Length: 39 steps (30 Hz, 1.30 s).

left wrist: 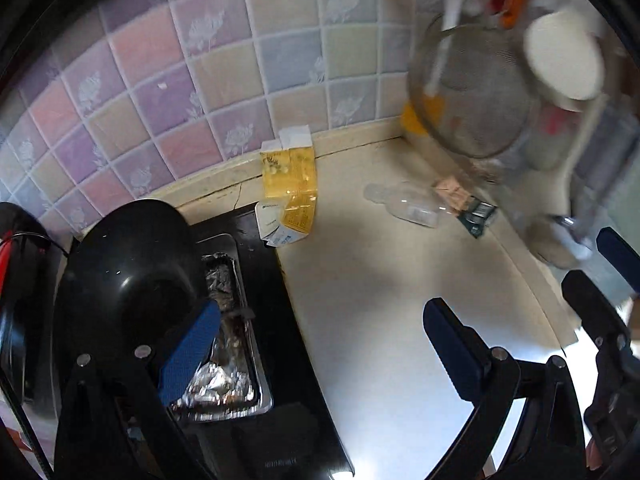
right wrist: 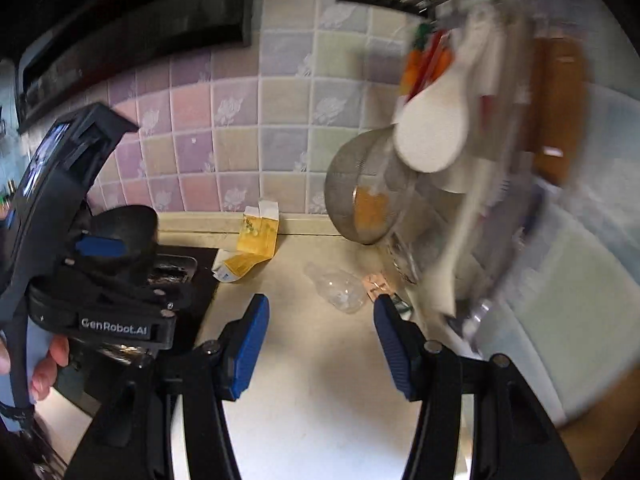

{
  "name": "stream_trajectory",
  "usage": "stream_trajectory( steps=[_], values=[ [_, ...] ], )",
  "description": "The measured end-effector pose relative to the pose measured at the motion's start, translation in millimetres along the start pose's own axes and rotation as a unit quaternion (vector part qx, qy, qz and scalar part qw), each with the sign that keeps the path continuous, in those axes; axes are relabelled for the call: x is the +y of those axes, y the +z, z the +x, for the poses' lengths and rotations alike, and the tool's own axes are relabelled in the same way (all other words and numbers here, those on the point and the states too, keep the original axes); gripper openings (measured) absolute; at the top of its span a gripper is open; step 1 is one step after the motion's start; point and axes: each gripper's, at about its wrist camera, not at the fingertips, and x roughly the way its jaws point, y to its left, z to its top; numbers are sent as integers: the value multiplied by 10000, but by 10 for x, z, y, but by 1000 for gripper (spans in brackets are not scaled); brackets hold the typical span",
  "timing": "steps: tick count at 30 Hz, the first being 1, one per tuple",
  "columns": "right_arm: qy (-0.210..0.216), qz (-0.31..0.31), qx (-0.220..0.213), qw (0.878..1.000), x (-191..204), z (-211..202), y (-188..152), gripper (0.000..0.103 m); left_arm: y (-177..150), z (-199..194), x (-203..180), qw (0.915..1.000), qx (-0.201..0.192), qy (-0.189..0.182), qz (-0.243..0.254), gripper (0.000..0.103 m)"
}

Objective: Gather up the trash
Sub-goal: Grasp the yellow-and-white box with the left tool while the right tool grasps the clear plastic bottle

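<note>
Left tool (left wrist: 320,336) spread wide and empty, right tool (right wrist: 320,344) half-spread, empty, clear bottle (right wrist: 340,286) just ahead

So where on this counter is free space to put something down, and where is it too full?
The counter is bare in front, between the black stove top and the counter's right edge. Toward the wall it is crowded: the yellow carton leans on the tiles, and the clear plastic bottle and small wrappers lie under the hanging strainer.

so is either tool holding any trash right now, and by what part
Nothing is held. The left tool and right tool both stand open over bare counter, short of the carton and bottle.
</note>
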Motion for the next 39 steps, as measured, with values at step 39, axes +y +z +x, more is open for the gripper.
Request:
stream_trajectory(
  steps=[39],
  values=[
    [-1143,-2160,1611,9562,247,2717,-198,59,825,2209,122,9895,982,1040,214,99]
  ],
)
